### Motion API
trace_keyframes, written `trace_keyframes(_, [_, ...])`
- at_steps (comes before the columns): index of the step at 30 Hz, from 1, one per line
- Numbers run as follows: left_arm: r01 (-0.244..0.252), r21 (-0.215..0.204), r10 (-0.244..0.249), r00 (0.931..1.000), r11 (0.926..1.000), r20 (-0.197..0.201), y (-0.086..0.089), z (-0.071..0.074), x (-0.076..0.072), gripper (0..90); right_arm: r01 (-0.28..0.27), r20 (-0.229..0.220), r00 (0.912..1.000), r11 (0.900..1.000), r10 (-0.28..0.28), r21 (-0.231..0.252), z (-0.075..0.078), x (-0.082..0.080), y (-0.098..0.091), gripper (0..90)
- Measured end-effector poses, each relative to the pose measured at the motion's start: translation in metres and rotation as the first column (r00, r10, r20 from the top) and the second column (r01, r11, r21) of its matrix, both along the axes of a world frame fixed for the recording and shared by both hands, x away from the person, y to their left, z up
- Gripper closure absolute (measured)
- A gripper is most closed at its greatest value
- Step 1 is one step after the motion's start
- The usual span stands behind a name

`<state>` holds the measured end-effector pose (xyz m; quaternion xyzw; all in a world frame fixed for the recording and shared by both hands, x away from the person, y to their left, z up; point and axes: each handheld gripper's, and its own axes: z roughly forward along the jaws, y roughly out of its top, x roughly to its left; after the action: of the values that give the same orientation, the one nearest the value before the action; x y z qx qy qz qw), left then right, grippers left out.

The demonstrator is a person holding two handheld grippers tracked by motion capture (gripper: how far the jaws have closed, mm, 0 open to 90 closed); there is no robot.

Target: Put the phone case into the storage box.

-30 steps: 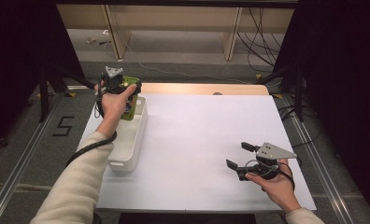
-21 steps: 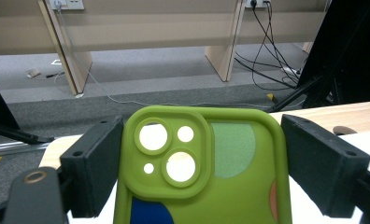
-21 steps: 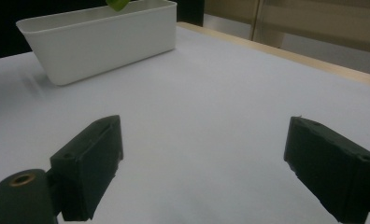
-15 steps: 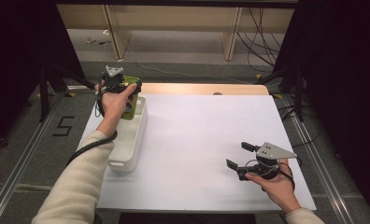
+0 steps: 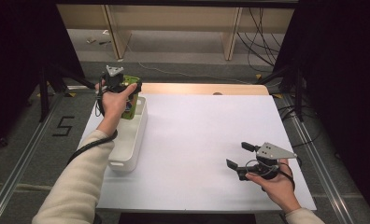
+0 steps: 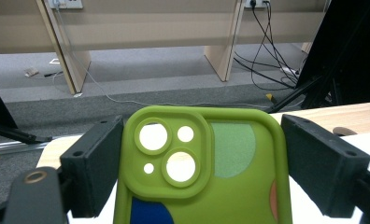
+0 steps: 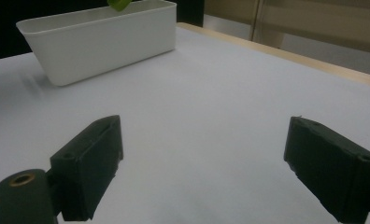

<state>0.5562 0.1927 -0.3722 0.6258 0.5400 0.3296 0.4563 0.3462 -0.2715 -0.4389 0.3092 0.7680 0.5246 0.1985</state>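
Observation:
A lime-green phone case (image 5: 130,104) (image 6: 206,182) with camera cut-outs and blue, pale green and orange patches is clamped at its sides by my left gripper (image 5: 126,93) (image 6: 202,163). It hangs upright over the far end of a long white bin (image 5: 138,135), with its lower part down inside. My right gripper (image 5: 238,155) (image 7: 202,158) stands open just above the white table near the front right, with nothing between its jaws. In the right gripper view, the bin (image 7: 103,42) lies far ahead and a corner of the case (image 7: 119,3) shows above its rim.
The white tabletop (image 5: 202,126) ends in a wooden strip (image 5: 202,88) at the far edge. Beyond it are grey floor, wooden furniture legs (image 5: 117,32) and loose cables (image 5: 262,28). Dark stands flank both sides of the table.

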Motion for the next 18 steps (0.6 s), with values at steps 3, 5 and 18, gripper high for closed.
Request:
trace_keyframes(3, [0.001,0.001,-0.001,1.0,1.0,-0.001,-0.0001,0.0,0.0005,16.1,0.0,0.0,1.0,1.0,0.0,-0.001,0.0,0.0,0.0,12.8])
trace_keyframes(5, [0.0,0.002,0.0,1.0,1.0,-0.001,-0.0001,-0.0001,0.0009,16.1,0.0,0.0,1.0,1.0,0.0,-0.001,0.0,0.0,0.0001,12.8])
trace_keyframes(18, [-0.003,0.001,0.003,1.0,1.0,-0.007,-0.0001,-0.0012,0.0046,16.1,-0.001,0.0,1.0,1.0,0.001,-0.001,0.0,0.0,0.0,12.8])
